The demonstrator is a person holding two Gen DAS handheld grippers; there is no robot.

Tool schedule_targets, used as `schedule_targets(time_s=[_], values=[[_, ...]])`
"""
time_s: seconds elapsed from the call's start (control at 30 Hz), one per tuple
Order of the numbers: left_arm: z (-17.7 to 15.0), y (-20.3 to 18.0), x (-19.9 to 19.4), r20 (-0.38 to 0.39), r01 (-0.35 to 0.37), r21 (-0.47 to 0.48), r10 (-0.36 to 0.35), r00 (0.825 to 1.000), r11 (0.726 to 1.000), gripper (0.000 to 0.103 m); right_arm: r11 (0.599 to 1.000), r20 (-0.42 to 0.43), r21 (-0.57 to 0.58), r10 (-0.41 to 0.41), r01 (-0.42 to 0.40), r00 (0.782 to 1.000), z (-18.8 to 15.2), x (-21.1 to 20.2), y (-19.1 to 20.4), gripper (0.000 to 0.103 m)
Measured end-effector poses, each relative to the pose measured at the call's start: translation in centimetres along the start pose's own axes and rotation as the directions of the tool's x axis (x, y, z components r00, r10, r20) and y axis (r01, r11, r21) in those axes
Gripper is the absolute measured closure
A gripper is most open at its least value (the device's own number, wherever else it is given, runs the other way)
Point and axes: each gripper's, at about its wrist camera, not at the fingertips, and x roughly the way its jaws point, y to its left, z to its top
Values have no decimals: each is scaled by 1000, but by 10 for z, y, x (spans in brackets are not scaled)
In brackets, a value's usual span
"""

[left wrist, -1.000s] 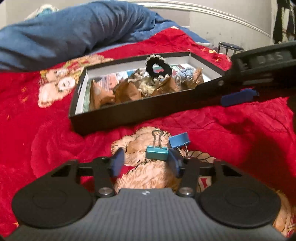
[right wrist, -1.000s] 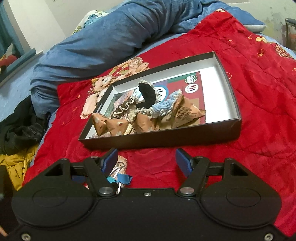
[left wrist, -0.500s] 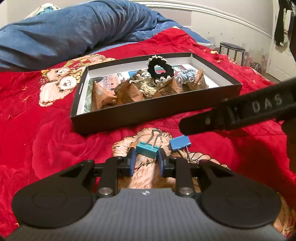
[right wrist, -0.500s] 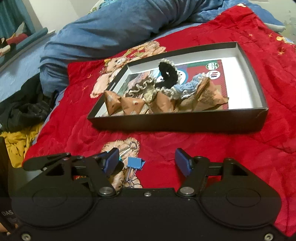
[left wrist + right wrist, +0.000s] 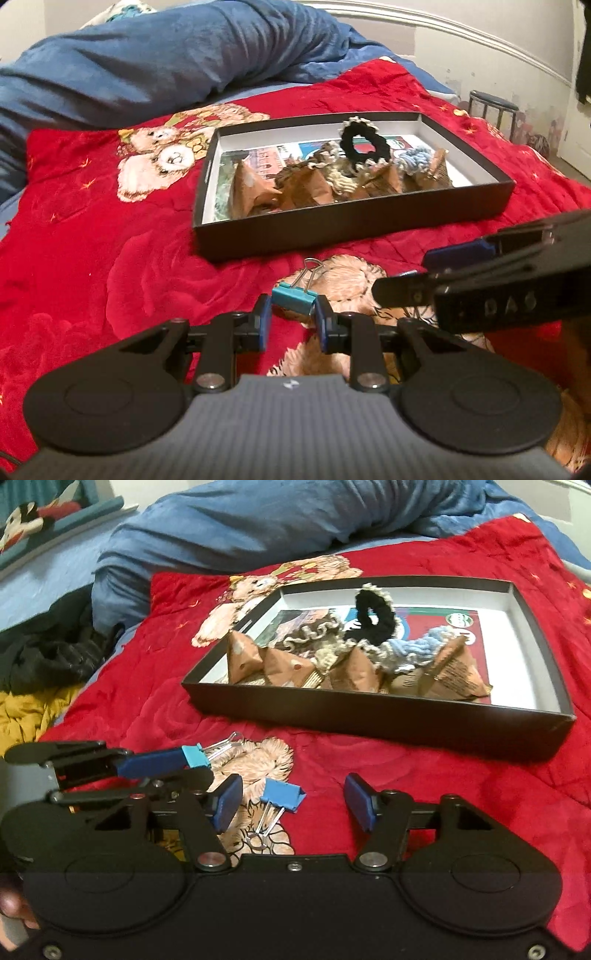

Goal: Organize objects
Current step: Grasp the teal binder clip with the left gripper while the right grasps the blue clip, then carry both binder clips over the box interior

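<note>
— what does your left wrist camera hide?
— my right gripper (image 5: 458, 254) crosses in from the right and covers the blue binder clip; only a sliver shows. my left gripper (image 5: 291, 317) is clamped on one teal binder clip (image 5: 294, 296), just in front of the black box (image 5: 354, 225).

— and the right wrist view?
— my right fingers stand wide apart, holding nothing, around the blue binder clip (image 5: 282, 799) on the red blanket (image 5: 424, 775). two clips in all. the box's brown packets overlap, so i can't count them.
</note>
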Motion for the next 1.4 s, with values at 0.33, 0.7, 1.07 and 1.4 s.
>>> schedule_targets(time_s=[0.33, 0.7, 1.07, 1.4], values=[[9, 10, 11, -3, -17, -82, 17, 1000, 996, 74, 990, 15, -127, -67, 68, 998, -2, 15, 7, 78], [15, 8, 2, 65, -17, -90, 23, 998, 996, 74, 999, 43, -34, -7, 8, 999, 8, 2, -9, 79], [19, 6, -4, 84, 1, -88, 6, 996, 996, 75, 997, 125, 77, 21, -30, 992, 27, -21, -27, 79], [16, 0, -11, 101, 28, -64, -21, 995, 998, 76, 988, 166, 148, 19, -44, 986, 32, -30, -41, 79]])
